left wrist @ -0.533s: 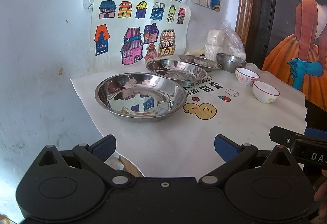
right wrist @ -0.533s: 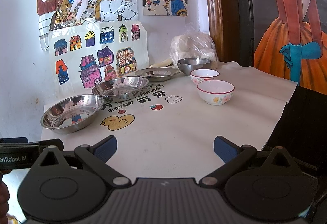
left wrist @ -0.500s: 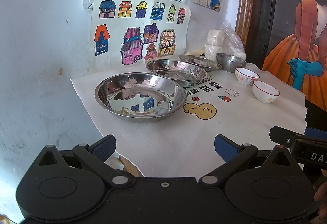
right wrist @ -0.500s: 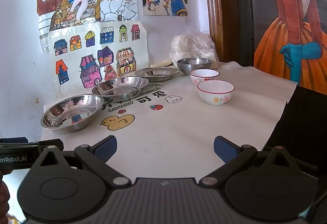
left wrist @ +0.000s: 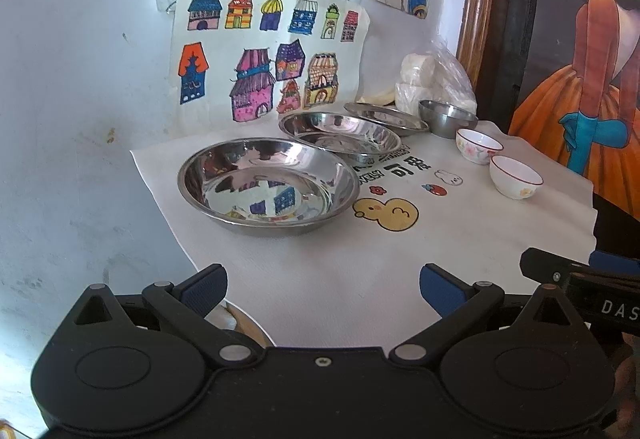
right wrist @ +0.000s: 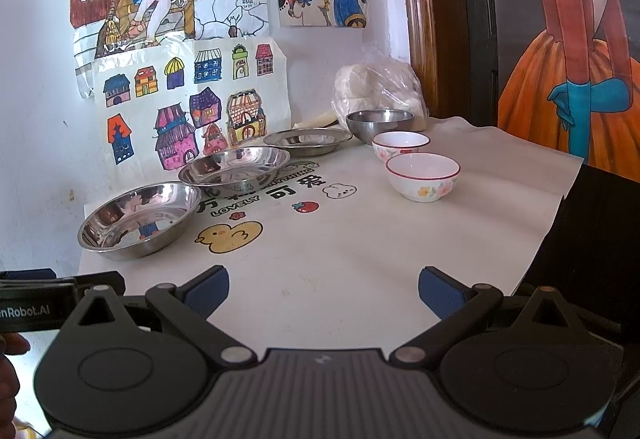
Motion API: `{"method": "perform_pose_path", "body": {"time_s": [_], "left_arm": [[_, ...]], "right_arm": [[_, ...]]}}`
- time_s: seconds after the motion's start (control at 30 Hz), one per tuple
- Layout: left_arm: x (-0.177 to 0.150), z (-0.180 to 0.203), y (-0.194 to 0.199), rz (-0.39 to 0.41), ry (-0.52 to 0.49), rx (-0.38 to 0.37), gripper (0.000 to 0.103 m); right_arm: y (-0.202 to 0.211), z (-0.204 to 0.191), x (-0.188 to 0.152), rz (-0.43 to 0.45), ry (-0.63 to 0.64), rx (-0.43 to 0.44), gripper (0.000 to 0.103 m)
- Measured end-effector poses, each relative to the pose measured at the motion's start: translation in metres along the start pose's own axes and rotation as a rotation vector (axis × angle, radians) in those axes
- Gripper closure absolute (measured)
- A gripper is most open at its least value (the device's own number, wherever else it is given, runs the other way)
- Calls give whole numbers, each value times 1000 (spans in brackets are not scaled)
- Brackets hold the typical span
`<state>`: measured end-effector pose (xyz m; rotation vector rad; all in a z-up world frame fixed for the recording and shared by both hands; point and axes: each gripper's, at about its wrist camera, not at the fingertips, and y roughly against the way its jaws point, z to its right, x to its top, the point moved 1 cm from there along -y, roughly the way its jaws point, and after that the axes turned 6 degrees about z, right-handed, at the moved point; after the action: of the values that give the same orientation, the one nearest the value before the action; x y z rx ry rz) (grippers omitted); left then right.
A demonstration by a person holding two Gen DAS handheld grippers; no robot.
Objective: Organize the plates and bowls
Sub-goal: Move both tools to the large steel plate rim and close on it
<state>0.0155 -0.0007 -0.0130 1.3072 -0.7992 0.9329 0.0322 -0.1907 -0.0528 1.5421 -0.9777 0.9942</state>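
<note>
While both tools hang low at the near edge of the table, level and pointing toward the back wall, the left gripper (left wrist: 322, 285) has its blue-padded fingers (left wrist: 204, 287) spread wide with nothing between them, and the right gripper (right wrist: 323, 287) stands the same way, spread and holding nothing, just beside the left one; part of a hand (right wrist: 10, 367) shows at the lower left edge of the right wrist view. Set against the pictures from half a second ago, nothing has shifted: both grippers keep the same height and angle, and every dish lies where it lay. On the white cloth (right wrist: 360, 259) printed with a yellow duck there are three steel plates in a row running away along the wall: the nearest plate (left wrist: 268, 185), the middle plate (left wrist: 340, 137) just behind it with rims close or touching, and the far plate (left wrist: 386, 118) beyond that. To the right of the far plate sits one steel bowl (right wrist: 379, 123), and in front of it two white ceramic bowls with red rims, the farther white bowl (right wrist: 400, 145) and the nearer white bowl (right wrist: 423, 175), close together and well apart from the grippers. A clear plastic bag (right wrist: 378, 87) rests against the wall behind the steel bowl
</note>
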Motion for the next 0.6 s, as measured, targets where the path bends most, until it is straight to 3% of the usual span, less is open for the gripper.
{"method": "perform_pose_path", "body": {"time_s": [0.3,0.6], "left_arm": [[11,-11,-3,27,51,5,1],[52,-38,-23,78,-1,68,1]], "right_arm": [[-7,0,1,-20,0,7,0],[-27,-6,25,-35,80,77,0]]}}
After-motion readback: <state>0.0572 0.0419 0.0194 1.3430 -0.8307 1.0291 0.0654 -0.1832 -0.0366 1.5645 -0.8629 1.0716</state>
